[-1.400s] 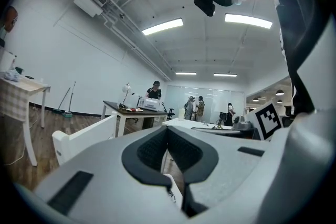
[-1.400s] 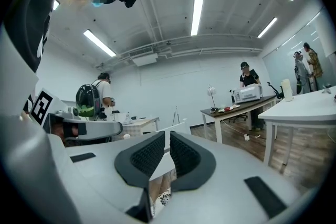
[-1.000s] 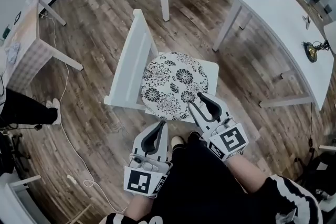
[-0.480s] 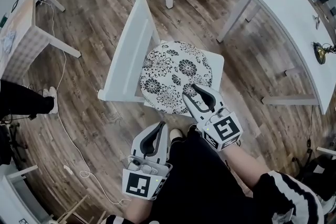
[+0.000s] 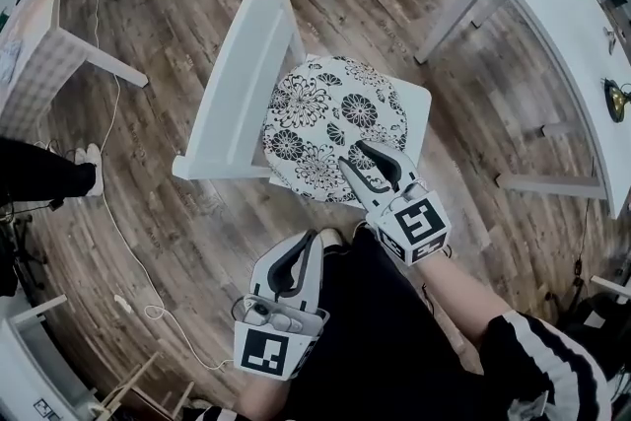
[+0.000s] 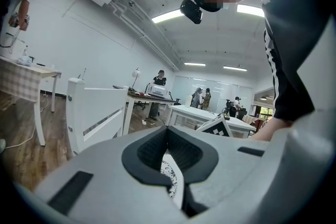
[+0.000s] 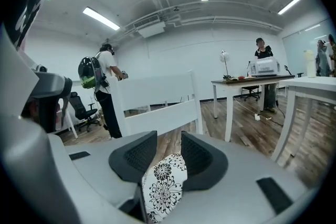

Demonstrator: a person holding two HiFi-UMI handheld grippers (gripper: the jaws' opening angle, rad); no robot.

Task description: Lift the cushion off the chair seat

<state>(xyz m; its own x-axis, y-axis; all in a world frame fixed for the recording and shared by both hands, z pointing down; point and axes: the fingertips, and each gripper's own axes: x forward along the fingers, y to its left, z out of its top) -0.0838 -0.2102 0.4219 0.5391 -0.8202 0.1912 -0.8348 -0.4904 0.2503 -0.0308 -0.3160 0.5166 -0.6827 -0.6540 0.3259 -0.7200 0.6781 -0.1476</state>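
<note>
Finding: the cushion (image 5: 330, 128) lies flat on the seat of the white chair (image 5: 242, 84), covering most of it, with a bare corner of the seat (image 5: 418, 105) showing at the far right; it is not yet lifted. The right gripper (image 5: 352, 154) is held low at the cushion's near edge, jaws apart, and its own view shows the patterned fabric (image 7: 164, 189) standing between them (image 7: 169, 139) without being pinched. This placement is judged to be a set-up for a pinch on the edge, the natural purchase on a soft flat pad. The left gripper (image 5: 309, 236) hangs back beside the person's leg, well short of the chair, jaws together on nothing (image 6: 167, 131); it appears to be in reserve. Against the earlier frames, the right gripper has advanced further onto the cushion edge, the left has kept its station, and the cushion has not shifted on the seat.
</note>
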